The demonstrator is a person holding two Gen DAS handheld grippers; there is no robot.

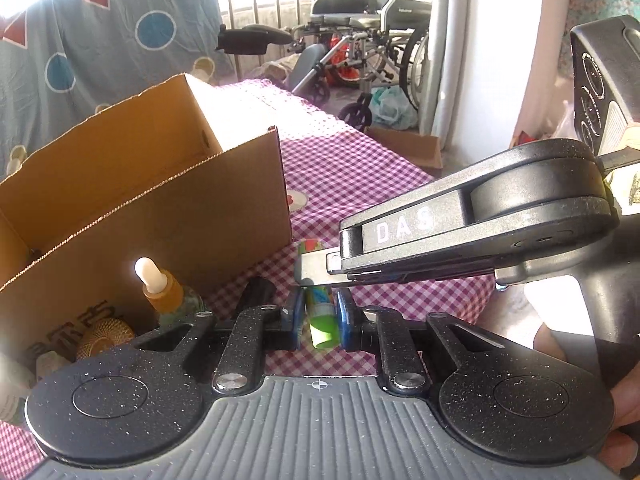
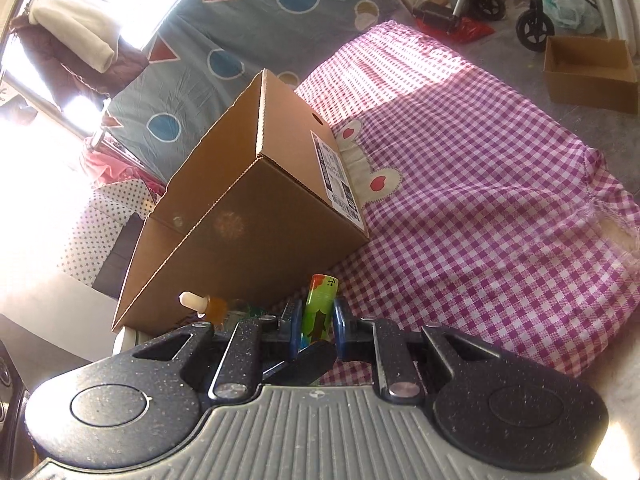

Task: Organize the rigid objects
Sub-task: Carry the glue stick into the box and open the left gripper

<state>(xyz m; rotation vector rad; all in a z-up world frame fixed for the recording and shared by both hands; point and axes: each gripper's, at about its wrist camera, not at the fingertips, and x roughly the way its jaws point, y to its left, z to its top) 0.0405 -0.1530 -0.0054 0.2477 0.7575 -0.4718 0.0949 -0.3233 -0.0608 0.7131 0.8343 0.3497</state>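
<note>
Cardboard box [image 1: 132, 184] is sitting open on our purple checked tablecloth [image 2: 480, 200], the biggest thing before us. Beside its near wall an amber dropper bottle [image 1: 162, 292] with a white bulb is standing upright. We are gripping one small green tube [image 1: 322, 320] from both sides: our left gripper [image 1: 320, 320] is pinching its green end between nearly closed blue pads, and our right gripper [image 2: 316, 316] is clamping its patterned end, close by the box's corner.
</note>
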